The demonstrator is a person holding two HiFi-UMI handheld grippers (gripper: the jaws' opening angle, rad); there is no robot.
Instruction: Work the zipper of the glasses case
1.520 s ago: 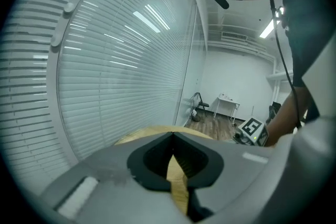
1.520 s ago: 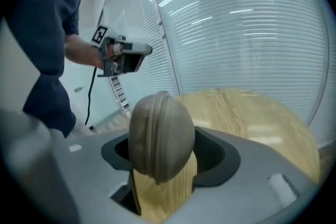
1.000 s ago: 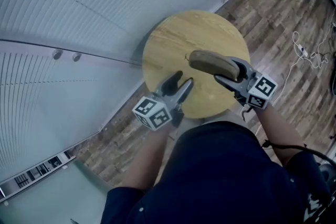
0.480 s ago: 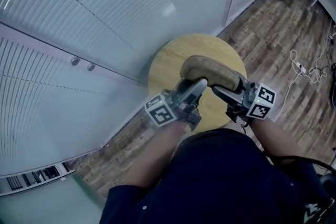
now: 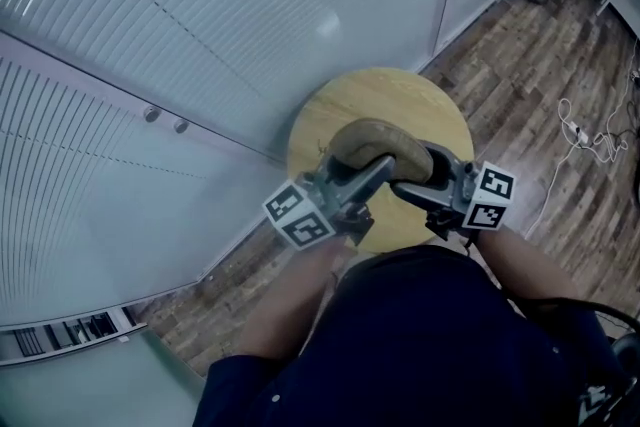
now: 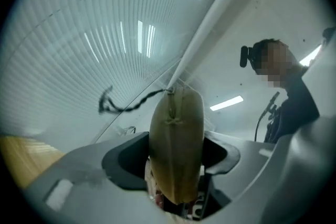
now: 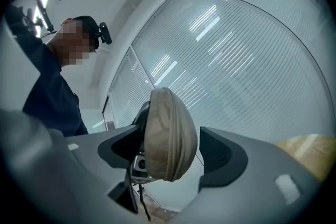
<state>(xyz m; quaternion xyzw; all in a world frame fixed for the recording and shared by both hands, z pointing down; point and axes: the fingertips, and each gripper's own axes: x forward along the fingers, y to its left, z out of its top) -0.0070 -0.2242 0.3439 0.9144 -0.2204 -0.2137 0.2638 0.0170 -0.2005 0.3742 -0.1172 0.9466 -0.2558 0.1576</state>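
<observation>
A tan glasses case point(image 5: 378, 143) hangs above the round wooden table point(image 5: 420, 95), between my two grippers. My left gripper point(image 5: 362, 177) comes at it from the left. In the left gripper view the case point(image 6: 176, 144) fills the gap and both pads touch it while the jaws of that gripper point(image 6: 174, 161) are closing. A black braided zipper cord point(image 6: 126, 106) trails from the case's far end. My right gripper point(image 5: 415, 177) is opening. In the right gripper view the case point(image 7: 168, 136) leans on the left pad of that gripper point(image 7: 172, 153), with a gap to the right pad.
A glass wall with blinds point(image 5: 200, 35) runs along the left and back of the table. Wood floor point(image 5: 530, 35) lies to the right with a white cable point(image 5: 585, 105) on it. The person's dark clothing point(image 5: 430, 345) fills the lower frame.
The case has shifted left and toward the person in the right gripper. My left gripper rose from the table's near edge and closed round the case's left end.
</observation>
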